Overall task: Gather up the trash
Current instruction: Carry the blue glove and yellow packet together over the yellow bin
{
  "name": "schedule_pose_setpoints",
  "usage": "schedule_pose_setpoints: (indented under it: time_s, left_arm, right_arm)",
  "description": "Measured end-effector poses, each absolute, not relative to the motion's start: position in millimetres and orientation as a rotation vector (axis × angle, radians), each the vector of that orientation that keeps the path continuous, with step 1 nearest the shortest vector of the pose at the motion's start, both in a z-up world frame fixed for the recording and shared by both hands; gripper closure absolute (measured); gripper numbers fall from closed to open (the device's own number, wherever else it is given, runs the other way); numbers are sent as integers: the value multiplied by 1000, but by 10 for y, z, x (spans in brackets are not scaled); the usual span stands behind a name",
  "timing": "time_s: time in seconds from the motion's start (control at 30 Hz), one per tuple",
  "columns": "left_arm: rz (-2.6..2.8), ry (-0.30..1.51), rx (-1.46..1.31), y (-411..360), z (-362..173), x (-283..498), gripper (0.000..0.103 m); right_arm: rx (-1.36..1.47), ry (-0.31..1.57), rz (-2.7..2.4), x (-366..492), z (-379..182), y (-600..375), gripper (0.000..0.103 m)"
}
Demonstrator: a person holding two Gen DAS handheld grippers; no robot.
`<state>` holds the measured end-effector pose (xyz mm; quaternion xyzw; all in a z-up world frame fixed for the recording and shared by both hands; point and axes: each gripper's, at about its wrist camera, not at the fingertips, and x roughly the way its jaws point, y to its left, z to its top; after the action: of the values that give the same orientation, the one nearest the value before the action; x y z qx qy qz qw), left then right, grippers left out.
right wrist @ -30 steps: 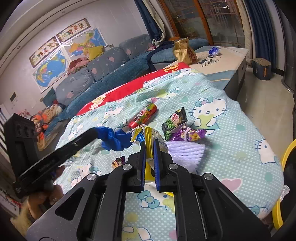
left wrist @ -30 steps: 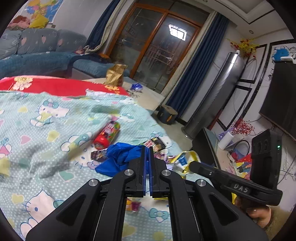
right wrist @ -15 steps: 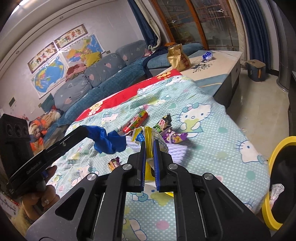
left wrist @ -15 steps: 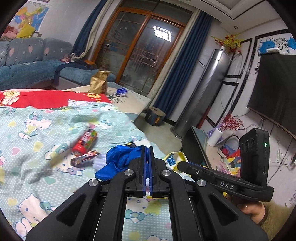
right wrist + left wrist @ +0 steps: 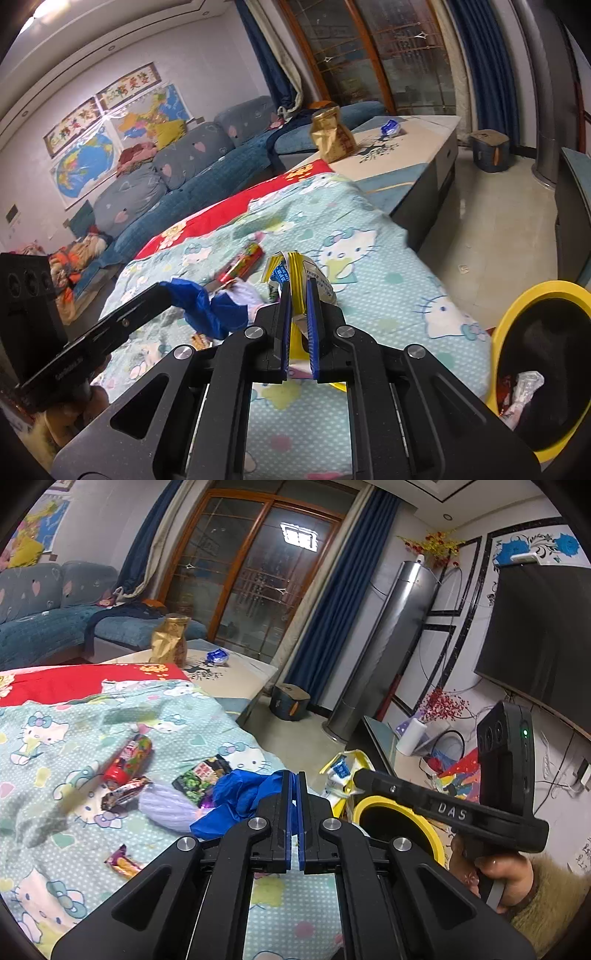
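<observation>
My left gripper (image 5: 294, 775) is shut on a crumpled blue plastic bag (image 5: 236, 801), which hangs above the Hello Kitty bedspread (image 5: 74, 738). My right gripper (image 5: 297, 284) is shut on a yellow snack wrapper (image 5: 295, 269), seen beside the other gripper as the yellow wrapper (image 5: 341, 771). A yellow-rimmed bin (image 5: 517, 314) with a black liner stands on the floor at the bed's right edge, with trash inside; in the left wrist view the bin (image 5: 436, 834) lies just below the right gripper. On the bed lie a red tube (image 5: 127, 758), a green snack packet (image 5: 199, 779) and small candy wrappers (image 5: 123, 864).
A lilac foam sleeve (image 5: 166, 808) lies on the bed. A low table (image 5: 406, 147) behind the bed carries a gold bag (image 5: 330, 138). A blue sofa (image 5: 192, 173) runs along the far wall. A tall silver unit (image 5: 388, 646) and a dark TV (image 5: 535, 627) stand right.
Both grippers have drifted right toward the bed's edge, carrying the blue bag and the yellow wrapper. The yellow bin has come into view in both views.
</observation>
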<state>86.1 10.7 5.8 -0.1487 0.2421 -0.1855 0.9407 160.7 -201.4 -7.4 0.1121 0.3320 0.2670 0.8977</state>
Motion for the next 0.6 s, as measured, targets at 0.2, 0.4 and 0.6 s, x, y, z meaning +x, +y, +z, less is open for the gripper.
schedule_pose_setpoints:
  time_s: [0.2, 0.4, 0.6]
  left_arm:
    - [-406, 506, -285, -62, 40, 876, 101]
    - [-440, 515, -266, -222, 31, 913, 101]
    - [-480, 524, -241, -419, 22, 941, 101]
  right_arm:
    - [240, 674, 520, 1637, -59, -2189, 98]
    - [247, 666, 486, 1657, -62, -2352, 98]
    - [249, 657, 446, 1668, -63, -2514, 98]
